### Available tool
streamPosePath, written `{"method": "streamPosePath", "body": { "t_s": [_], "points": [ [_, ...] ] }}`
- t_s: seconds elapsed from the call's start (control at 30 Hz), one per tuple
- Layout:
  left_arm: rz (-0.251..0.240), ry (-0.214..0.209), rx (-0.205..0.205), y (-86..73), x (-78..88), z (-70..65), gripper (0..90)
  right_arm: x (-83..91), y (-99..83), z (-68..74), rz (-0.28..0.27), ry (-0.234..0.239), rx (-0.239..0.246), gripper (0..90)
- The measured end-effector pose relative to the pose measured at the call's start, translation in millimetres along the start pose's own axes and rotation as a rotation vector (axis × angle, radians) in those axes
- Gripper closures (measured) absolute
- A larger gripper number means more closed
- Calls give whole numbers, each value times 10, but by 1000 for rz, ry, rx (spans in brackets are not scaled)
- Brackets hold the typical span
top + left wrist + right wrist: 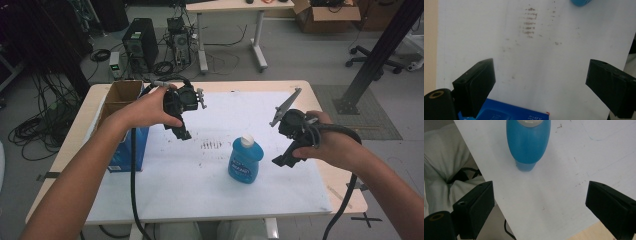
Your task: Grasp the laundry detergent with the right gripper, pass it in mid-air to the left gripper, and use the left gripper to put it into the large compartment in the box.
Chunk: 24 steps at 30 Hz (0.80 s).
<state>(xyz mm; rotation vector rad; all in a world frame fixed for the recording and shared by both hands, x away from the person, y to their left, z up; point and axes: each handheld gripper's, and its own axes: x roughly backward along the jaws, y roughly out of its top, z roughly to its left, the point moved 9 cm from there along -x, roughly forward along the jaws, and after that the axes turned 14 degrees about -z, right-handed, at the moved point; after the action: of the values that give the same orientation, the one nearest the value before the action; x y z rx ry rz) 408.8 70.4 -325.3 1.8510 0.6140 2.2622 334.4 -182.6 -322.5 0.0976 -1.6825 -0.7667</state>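
We hold both tongs in the air with nothing in them. The left tongs (184, 131) hang beyond and to the left of the blue bottle (245, 160), their jaws spread over bare white sheet. The right tongs (283, 161) hover just to the right of the bottle, jaws likewise spread and empty; in the right gripper view the bottle (528, 142) lies ahead of the jaws, not yet between them.

The bottle stands upright near the middle of the worktop (320, 165), white cap up, with a patch of dark smudges (211, 145) just to its left. Farther to the left of the bottle, a blue-sided cardboard box (125, 125) stands open at the edge.

We judge this the approach step: nothing is grasped. Next we would need to bring the right tongs level with the bottle's body, straddle it, then close.
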Motion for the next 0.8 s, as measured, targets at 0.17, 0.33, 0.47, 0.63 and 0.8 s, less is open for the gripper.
{"method": "streamPosePath", "body": {
  "t_s": [0.17, 0.33, 0.47, 0.63, 0.8],
  "points": [
    [0, 7, 6, 6, 3, 0, 72, 25, 3, 2, -10, -2, -2, 84],
    [-4, 9, 5, 23, 2, -5, 65, 40, -15, 29, -17, 3, -14, 74],
    [-4, 10, 3, 30, 1, -7, 65, 38, -11, 52, -34, 16, -31, 62],
    [-9, 12, 6, 42, 0, -6, 66, 32, -13, 86, -59, 28, -62, 51],
    [-13, 16, 4, 55, -5, -9, 66, 28, -40, 90, -72, 30, -74, 51]
  ]
}}
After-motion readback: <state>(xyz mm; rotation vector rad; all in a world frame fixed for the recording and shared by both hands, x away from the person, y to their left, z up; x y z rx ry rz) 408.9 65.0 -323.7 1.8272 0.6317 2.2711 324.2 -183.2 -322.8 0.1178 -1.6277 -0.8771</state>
